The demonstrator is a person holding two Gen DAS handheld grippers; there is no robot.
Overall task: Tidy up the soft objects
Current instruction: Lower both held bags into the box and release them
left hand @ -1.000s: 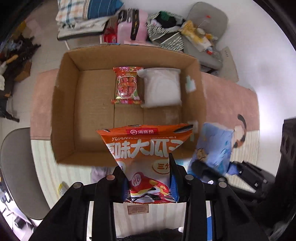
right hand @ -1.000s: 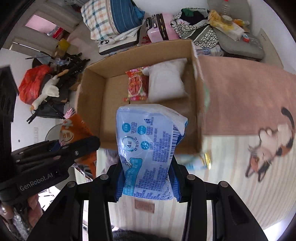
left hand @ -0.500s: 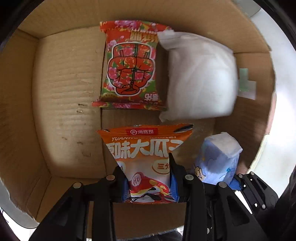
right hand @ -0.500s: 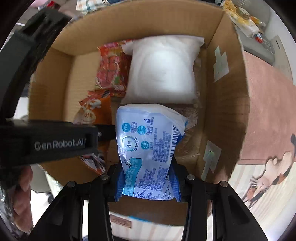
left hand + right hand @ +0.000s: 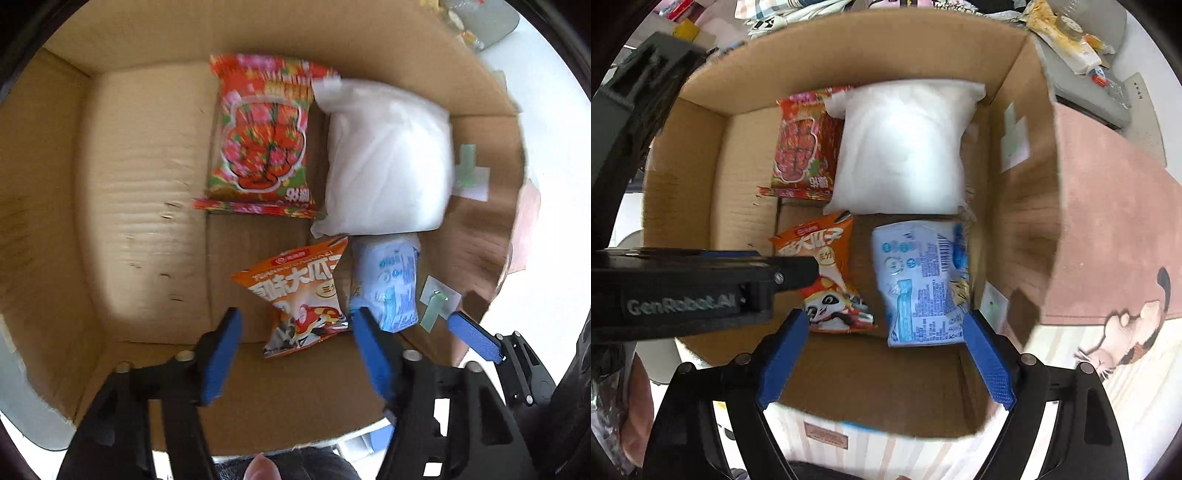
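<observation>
Inside the cardboard box (image 5: 140, 206) four soft packs are seen lying flat on the floor, in two rows. At the far left of the group the red snack bag (image 5: 260, 133) is laid with its long axis running near to far. It is judged light, crinkly and slippery, best pinched across a sealed end. Just beside it to the right, touching or overlapping its edge, the white pillow pack (image 5: 384, 162) is set the same way; it is judged very soft and bulky, to be squeezed across its middle.

In the near row the orange snack bag (image 5: 303, 291) is found tilted, its wide printed top pointing far and to the right and its narrow end towards the camera. Its puffed film is judged to slip easily, so the crimped seam is the better hold. The left gripper (image 5: 295, 343) hangs over its near end, the jaws opening, the pads clear of the bag.

To the right, well apart from no neighbour, the blue tissue pack (image 5: 923, 280) lies with its long axis near to far. It is judged light and compressible. The right gripper (image 5: 882, 354) is seen spread wide and opening, nothing gripped
</observation>
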